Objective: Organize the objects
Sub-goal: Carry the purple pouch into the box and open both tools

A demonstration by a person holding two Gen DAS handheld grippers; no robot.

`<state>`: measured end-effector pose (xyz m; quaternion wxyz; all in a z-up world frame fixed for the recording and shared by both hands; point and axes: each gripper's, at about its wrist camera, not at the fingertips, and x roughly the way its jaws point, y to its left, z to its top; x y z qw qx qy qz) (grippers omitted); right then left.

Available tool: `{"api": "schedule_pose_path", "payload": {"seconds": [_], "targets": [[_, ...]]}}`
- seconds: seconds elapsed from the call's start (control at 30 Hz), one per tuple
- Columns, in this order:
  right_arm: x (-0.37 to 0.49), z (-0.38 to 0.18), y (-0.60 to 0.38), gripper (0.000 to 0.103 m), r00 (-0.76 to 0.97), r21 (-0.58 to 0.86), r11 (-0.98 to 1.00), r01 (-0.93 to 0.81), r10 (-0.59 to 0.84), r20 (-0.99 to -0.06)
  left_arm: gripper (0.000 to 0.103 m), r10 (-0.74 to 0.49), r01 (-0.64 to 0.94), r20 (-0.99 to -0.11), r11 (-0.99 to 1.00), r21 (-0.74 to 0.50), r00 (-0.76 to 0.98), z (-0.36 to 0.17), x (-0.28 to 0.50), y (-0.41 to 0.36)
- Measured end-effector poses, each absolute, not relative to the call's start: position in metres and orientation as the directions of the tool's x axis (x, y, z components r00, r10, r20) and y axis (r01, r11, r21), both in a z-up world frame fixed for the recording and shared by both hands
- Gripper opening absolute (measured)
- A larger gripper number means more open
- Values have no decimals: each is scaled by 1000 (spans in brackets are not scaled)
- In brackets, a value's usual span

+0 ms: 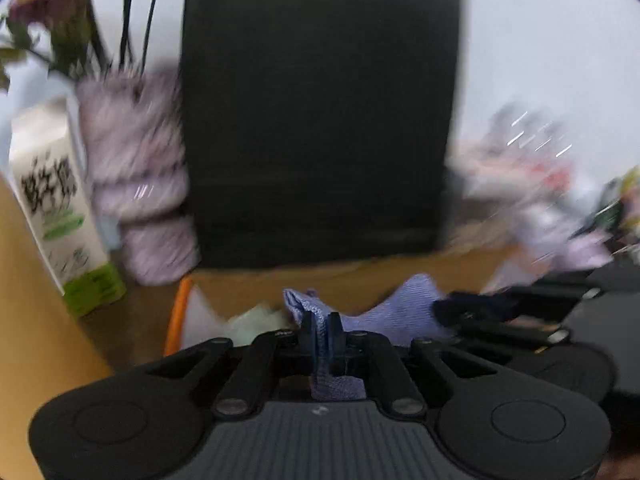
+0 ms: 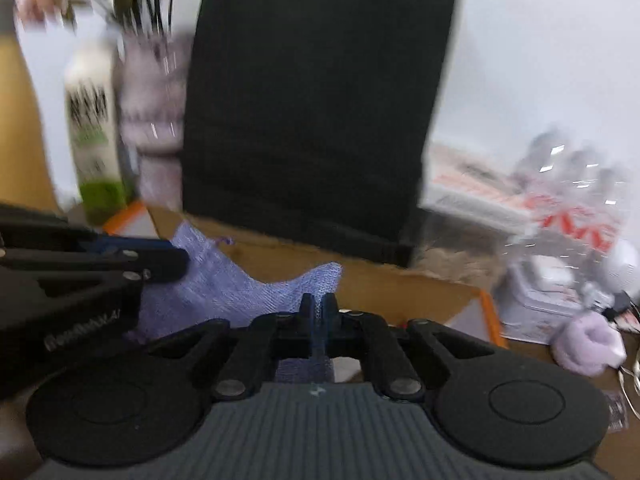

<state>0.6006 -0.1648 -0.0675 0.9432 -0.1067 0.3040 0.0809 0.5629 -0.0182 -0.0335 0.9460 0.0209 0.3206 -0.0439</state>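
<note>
Your left tongs (image 1: 321, 326) are pinched tight on one corner of the lilac cloth (image 1: 404, 312), fingers nearly touching. Your right tongs (image 2: 319, 308) are clamped on the cloth's opposite corner, just beside the left ones, both pointing toward the black bag (image 2: 316, 112).

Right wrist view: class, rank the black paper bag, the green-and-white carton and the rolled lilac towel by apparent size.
1. black paper bag, clearly largest.
2. green-and-white carton.
3. rolled lilac towel, smallest, though it lies nearer the camera, so true sizes are unsure.
</note>
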Motion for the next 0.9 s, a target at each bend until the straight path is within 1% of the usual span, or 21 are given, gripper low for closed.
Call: {"api": "schedule_pose_path", "payload": {"seconds": [0.03,0.07,0.1,0.13,0.17,0.2,0.3,0.33,0.4,0.43,0.47,0.5,0.57,0.6,0.63,0.7,0.8,0.87,0.9], "targets": [[610,-75,-163,11,778,-152,960,-234,91,-621,10,-70,92,-633,996,2,771,-41,568,-14],[621,-78,-165,14,734,-120,960,-254,110,-670,13,-94,93,-651,995,-35,753,-45,570,-10],[621,-75,-169,21,724,-69,958,-279,162,-671,17,-135,99,-660,991,-91,739,-45,571,-4],[620,-72,-175,58,729,-20,956,-293,210,-651,25,-137,86,-666,990,-109,733,-45,573,2],[621,-70,-182,81,736,5,965,-262,203,-646,33,-110,70,-678,994,-85,726,-46,574,2],[624,-72,-188,84,735,20,972,-232,189,-651,41,-98,60,-687,995,-79,720,-48,576,3],[628,-77,-207,84,689,167,962,-216,271,-672,42,-127,69,-708,991,-111,695,-50,576,5],[626,-77,-212,85,682,186,961,-203,275,-678,42,-130,67,-725,991,-115,677,-51,577,5],[621,-78,-217,89,672,216,962,-170,273,-688,42,-114,42,-740,992,-115,662,-53,576,5],[620,-79,-219,94,662,224,962,-157,271,-698,44,-100,32,-742,994,-105,663,-52,574,5],[617,-82,-217,98,660,193,968,-162,252,-708,44,-93,25,-748,995,-101,657,-53,572,4],[615,-86,-213,96,651,158,974,-161,225,-725,44,-97,40,-748,995,-94,657,-53,570,3],[609,-84,-216,95,647,193,970,-146,241,-724,46,-98,74,-724,995,-64,683,-48,563,0],[604,-82,-217,95,650,206,969,-136,244,-720,49,-88,79,-701,996,-45,708,-46,556,-1],[600,-80,-216,96,652,196,971,-139,239,-720,52,-75,87,-695,996,-18,715,-43,551,-4],[590,-76,-211,97,658,163,976,-145,218,-721,52,-55,98,-675,995,27,736,-33,534,-7],[565,-53,-217,100,696,130,981,-144,194,-692,52,-68,91,-638,996,3,767,-7,500,-4],[538,-29,-224,103,743,96,986,-138,167,-649,59,-109,105,-607,994,-42,787,10,467,-1],[525,-19,-225,103,762,78,988,-136,155,-629,69,-130,121,-589,991,-55,797,18,444,-1]]}}
